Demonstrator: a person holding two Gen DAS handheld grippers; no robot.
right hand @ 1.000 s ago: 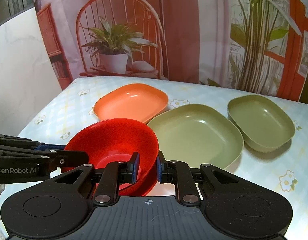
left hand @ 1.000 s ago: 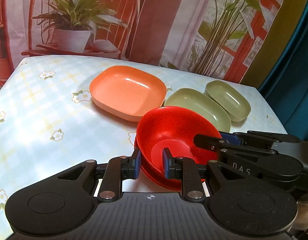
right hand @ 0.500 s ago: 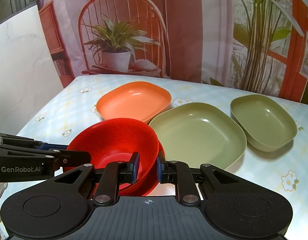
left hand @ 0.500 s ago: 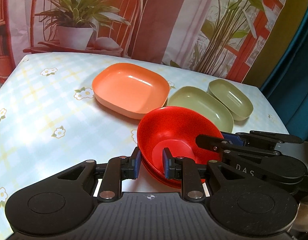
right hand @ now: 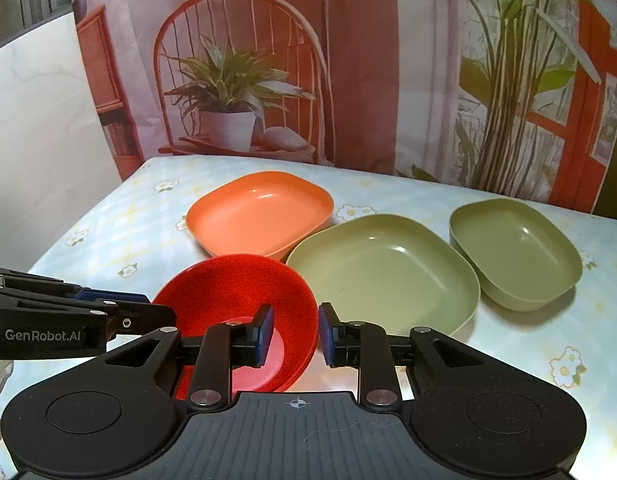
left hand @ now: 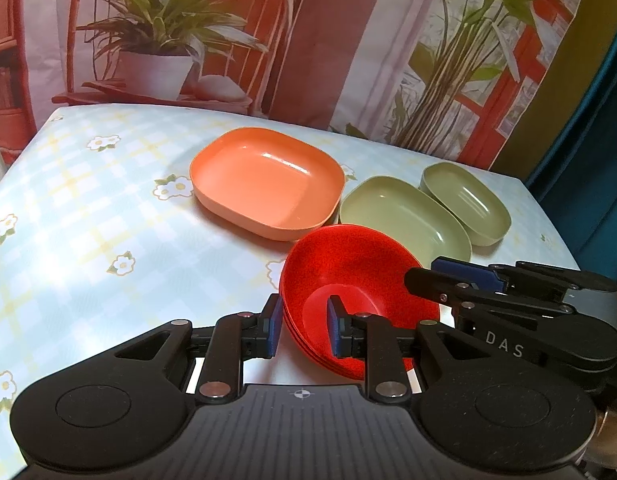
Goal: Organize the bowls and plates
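While both views show red bowls (left hand: 348, 272), only the right-wrist view shows white wall (right hand: 40, 128).

Warm, fairly bright indoor light, perhaps from overhead, glares white off the tablecloth (left hand: 68, 240) at left; fisheye bending darkens the corners; focus stays sharp.

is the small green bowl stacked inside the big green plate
No, the small green bowl sits on the tablecloth beside the big green plate, to its right.
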